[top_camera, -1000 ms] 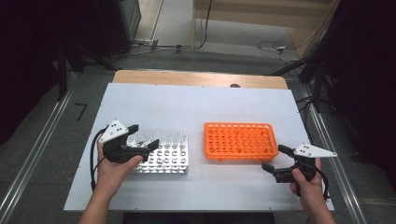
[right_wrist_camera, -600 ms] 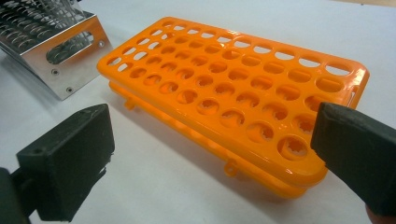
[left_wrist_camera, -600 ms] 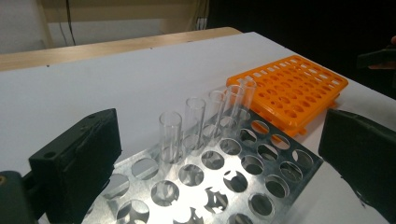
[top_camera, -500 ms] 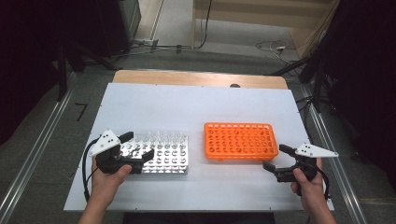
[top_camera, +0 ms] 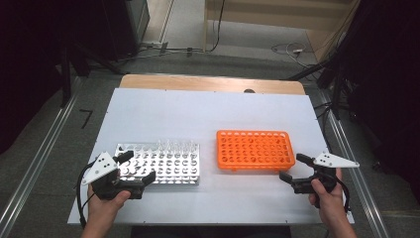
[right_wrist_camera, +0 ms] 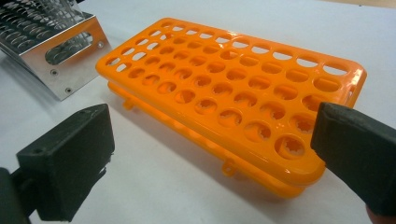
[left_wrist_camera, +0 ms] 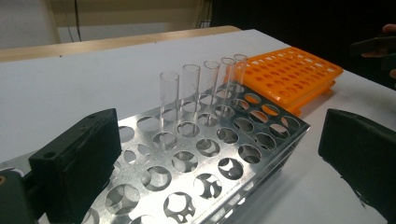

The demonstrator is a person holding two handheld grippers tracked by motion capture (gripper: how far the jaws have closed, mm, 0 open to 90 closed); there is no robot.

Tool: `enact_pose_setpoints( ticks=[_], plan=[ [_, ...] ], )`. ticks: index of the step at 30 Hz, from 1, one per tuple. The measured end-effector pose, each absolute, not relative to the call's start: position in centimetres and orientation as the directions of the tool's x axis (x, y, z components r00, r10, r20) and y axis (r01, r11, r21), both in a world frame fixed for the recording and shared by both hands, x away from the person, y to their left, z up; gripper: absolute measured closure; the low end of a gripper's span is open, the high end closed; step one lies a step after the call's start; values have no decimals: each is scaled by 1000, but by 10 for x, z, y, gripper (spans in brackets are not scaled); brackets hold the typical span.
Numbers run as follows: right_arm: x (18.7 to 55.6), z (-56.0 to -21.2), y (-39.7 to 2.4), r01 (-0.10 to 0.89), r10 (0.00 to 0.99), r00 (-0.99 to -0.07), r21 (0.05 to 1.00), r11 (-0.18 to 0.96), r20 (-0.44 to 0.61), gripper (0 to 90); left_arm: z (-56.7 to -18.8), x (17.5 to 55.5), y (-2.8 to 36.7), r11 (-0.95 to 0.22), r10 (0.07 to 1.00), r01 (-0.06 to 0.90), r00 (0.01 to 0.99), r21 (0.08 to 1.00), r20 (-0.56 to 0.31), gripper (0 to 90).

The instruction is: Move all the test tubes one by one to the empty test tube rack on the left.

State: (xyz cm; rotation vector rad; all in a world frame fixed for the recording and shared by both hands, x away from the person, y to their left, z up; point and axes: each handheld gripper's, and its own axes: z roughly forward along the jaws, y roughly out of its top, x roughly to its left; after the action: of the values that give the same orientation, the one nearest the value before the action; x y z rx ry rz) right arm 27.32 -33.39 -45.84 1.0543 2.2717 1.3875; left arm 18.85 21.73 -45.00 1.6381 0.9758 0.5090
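My left gripper (top_camera: 136, 168) hovers released over the near left corner of the metal rack (top_camera: 168, 163), jaws wide apart and holding nothing. Clear tubes (left_wrist_camera: 191, 100) stand upright in a row along the rack's far edge. My right gripper (top_camera: 293, 167), likewise released, sits just right of the orange rack (top_camera: 255, 148) on the white surface (top_camera: 198, 114). No readable label or writing appears on either rack.

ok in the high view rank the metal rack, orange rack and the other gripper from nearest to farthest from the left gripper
1. metal rack: right beside the left gripper, whose open jaws sit at its near left corner.
2. orange rack: past the metal rack, right of centre.
3. right gripper: farthest, at the table's right edge.
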Motion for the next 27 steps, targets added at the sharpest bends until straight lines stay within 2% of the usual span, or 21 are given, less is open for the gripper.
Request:
enact_pose_setpoints(
  ticks=[8,27],
  plan=[
    [273,-460,-336,436,710,-692,860,266,131,0,-452,182,226,-36,788,320,591,947,-169,0],
    [276,-466,-340,437,729,-673,863,255,125,0,-457,181,236,-13,794,307,581,952,-176,0]
  ],
)
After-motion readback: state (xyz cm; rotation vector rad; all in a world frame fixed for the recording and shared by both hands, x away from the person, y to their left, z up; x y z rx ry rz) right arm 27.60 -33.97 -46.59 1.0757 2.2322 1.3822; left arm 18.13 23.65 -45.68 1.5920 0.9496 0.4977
